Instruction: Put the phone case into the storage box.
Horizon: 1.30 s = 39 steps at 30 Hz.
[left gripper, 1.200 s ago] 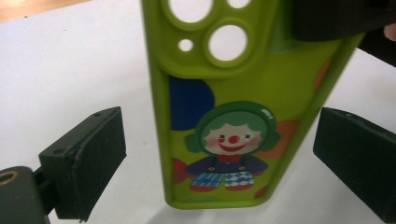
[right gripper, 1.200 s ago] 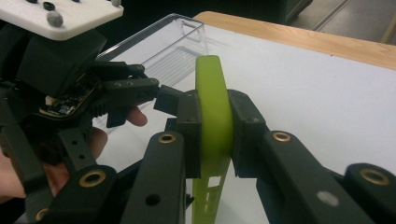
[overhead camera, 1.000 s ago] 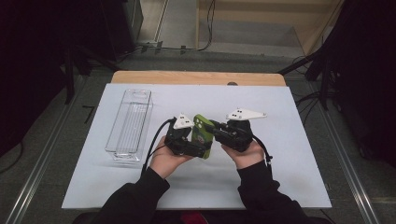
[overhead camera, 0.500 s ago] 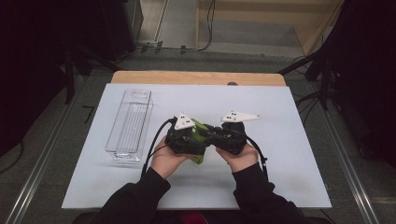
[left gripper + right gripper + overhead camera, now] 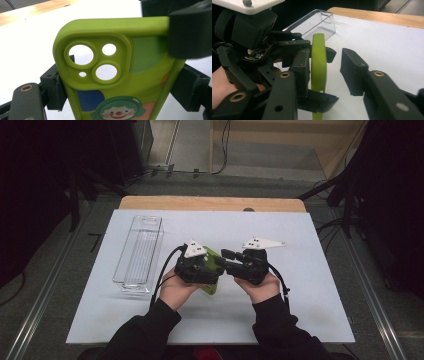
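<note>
- Closest in, the person's two dark sleeves come up from the bottom edge of the high view, each hand wrapped around a hand-held gripper, both held near the middle of the desk [image 5: 320, 315], just above its white top.
- The left hand-held gripper [image 5: 216, 271] has its jaws clamped on the long edges of a green phone case [image 5: 117, 82], one pad on each side. They've just been closing a bit further on it. The left gripper view shows the case's back: camera cutouts up top, a little clown face and coloured patches lower down.
- The right hand-held gripper [image 5: 332, 65] sits right against it, pointing at the left one. Its jaws have just been opening. In its own view the case stands edge-on between them: the left jaw looks to be right up against it, the right jaw stands clearly off with a gap, so it's not gripping the case.
- So the phone case is up in the air between the two hands, held by the left one.
- Further back and off to the left, a clear plastic organizer tray [image 5: 141, 249] lies lengthwise on the desk, well apart from the hands.
- Past the white top, a wooden strip [image 5: 212, 203] runs along the far edge.
</note>
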Motion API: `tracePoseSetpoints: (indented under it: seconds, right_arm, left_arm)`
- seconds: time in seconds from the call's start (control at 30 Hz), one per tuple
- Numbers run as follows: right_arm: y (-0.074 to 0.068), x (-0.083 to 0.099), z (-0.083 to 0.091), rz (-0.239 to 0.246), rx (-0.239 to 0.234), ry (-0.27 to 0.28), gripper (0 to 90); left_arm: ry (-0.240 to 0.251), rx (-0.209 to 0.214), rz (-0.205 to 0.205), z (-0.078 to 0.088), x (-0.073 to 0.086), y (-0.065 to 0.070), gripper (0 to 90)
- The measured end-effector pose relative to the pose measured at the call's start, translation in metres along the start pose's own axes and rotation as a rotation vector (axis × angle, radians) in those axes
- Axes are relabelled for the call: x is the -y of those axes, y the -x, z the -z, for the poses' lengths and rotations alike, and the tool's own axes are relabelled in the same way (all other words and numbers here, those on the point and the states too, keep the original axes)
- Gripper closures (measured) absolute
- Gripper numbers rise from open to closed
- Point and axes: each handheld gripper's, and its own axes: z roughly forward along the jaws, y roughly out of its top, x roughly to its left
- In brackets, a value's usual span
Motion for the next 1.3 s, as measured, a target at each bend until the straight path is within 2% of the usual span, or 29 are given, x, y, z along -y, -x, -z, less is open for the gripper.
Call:
tracePoseSetpoints:
  seconds: [0.13, 0.47, 0.6, 0.67, 0.8, 0.97, 1.03, 1.1, 1.2, 1.3]
  right_arm:
    - [0.005, -0.003, 0.005, -0.010, -0.008, 0.003, 50.0]
    - [0.015, -0.008, 0.019, 0.000, 0.016, 0.010, 45.2]
    - [0.023, -0.006, 0.020, 0.051, 0.067, 0.000, 38.7]
    - [0.027, -0.006, 0.019, 0.043, 0.060, -0.018, 36.3]
    - [0.030, -0.005, 0.018, 0.061, 0.063, -0.044, 30.9]
    - [0.035, -0.003, 0.017, 0.064, 0.037, -0.068, 26.4]
    - [0.038, 0.000, 0.018, 0.063, 0.017, -0.056, 25.0]
    - [0.042, 0.003, 0.019, 0.052, -0.031, -0.058, 24.6]
    - [0.046, 0.008, 0.020, 0.043, -0.031, -0.086, 24.7]
    - [0.047, 0.012, 0.022, 0.064, -0.046, -0.108, 24.7]
  left_arm:
    - [-0.003, 0.000, 0.007, 0.001, 0.000, -0.002, 15.8]
    - [-0.010, 0.003, 0.025, 0.002, 0.000, -0.006, 15.8]
    - [-0.011, 0.002, 0.022, 0.003, -0.001, -0.007, 15.8]
    - [-0.013, -0.006, 0.025, 0.004, -0.002, -0.007, 15.8]
    - [-0.018, 0.011, 0.027, 0.006, -0.004, -0.007, 15.8]
    - [-0.026, 0.020, 0.028, 0.008, -0.005, -0.006, 15.8]
    - [-0.029, 0.022, 0.029, 0.009, -0.005, -0.006, 15.8]
    - [-0.031, 0.031, 0.031, 0.009, -0.006, -0.007, 15.8]
    - [-0.028, 0.032, 0.030, 0.010, -0.006, -0.008, 15.8]
    - [-0.029, 0.037, 0.032, 0.011, -0.007, -0.008, 15.8]
